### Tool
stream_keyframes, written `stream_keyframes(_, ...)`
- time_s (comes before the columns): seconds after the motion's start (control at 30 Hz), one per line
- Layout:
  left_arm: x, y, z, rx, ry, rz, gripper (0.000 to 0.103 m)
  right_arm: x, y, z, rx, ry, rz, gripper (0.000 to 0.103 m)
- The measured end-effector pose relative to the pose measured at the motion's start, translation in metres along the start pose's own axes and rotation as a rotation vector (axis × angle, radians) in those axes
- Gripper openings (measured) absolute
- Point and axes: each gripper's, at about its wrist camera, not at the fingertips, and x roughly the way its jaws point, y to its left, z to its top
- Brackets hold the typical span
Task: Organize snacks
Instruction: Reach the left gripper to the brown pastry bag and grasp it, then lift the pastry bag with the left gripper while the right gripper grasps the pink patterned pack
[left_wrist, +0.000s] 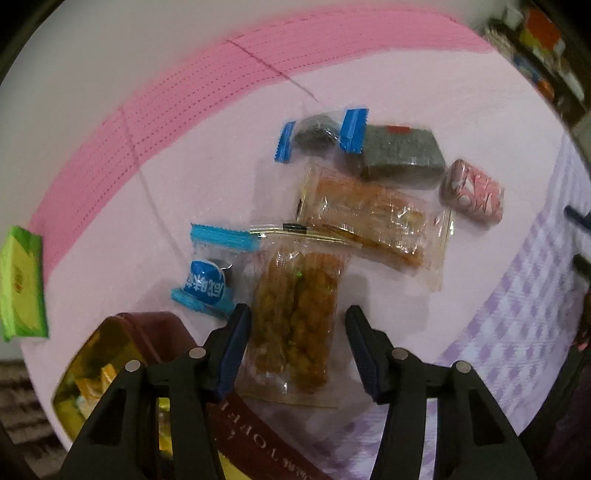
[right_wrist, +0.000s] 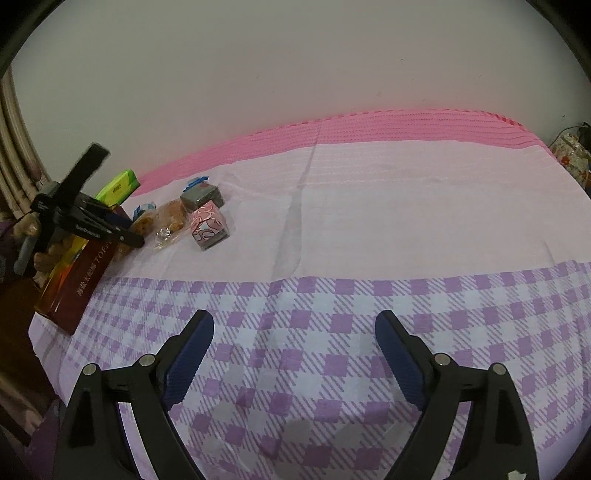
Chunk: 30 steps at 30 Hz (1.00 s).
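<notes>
In the left wrist view my left gripper (left_wrist: 297, 321) is open, its fingers on either side of a clear pack of golden fried snack (left_wrist: 293, 325) lying on the pink cloth. Beyond it lie an orange snack pack (left_wrist: 373, 225), a blue-wrapped candy (left_wrist: 207, 280), a small dark snack with blue ends (left_wrist: 314, 133), a grey bar (left_wrist: 400, 151) and a pink patterned candy (left_wrist: 474, 192). A dark red toffee box (left_wrist: 122, 369) stands open at lower left. My right gripper (right_wrist: 295, 332) is open and empty above the purple checked cloth; the snack pile (right_wrist: 177, 218) lies far to its left.
A green packet (left_wrist: 22, 284) lies at the left edge of the bed. The pink striped band (left_wrist: 184, 99) runs along the far side by the white wall. In the right wrist view the left gripper (right_wrist: 92, 221) hovers over the toffee box (right_wrist: 81, 280). Cluttered shelves (left_wrist: 546, 62) stand at the far right.
</notes>
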Motion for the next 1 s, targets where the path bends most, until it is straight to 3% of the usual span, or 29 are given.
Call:
stream_keyframes(0.07,-0.003,0.0,-0.004,-0.023,-0.008,0.009,0.039,0.0,0.0,0.0,0.002,0.0,-0.001,0.088)
stream_keyframes(0.17,-0.014,-0.014,-0.019,-0.066,-0.049,-0.002,0.039,0.001,0.0,0.0,0.006,0.0,-0.003,0.088)
stream_keyframes(0.3,-0.044,-0.045,-0.051,-0.168,-0.172,0.041,0.039,0.001,0.0,0.0,0.009,-0.002,-0.003,0.088)
stream_keyframes(0.37,-0.061,-0.06,-0.072,-0.234,-0.211,-0.02,0.039,0.001,0.0,0.0,0.009,-0.006,-0.003,0.088)
stream_keyframes(0.5,-0.088,-0.085,-0.105,-0.297,-0.25,-0.045,0.039,-0.004,0.004,0.0,-0.005,-0.023,0.008,0.088)
stream_keyframes(0.6,-0.105,-0.088,-0.118,-0.337,-0.283,-0.063,0.039,-0.006,0.015,0.008,-0.029,-0.035,0.1,0.084)
stream_keyframes(0.73,-0.128,-0.088,-0.134,-0.393,-0.317,-0.043,0.039,0.011,0.047,0.036,-0.127,-0.017,0.148,0.071)
stream_keyframes(1.0,-0.161,-0.058,-0.18,-0.521,-0.39,-0.006,0.039,0.08,0.092,0.073,-0.275,0.053,0.124,0.066)
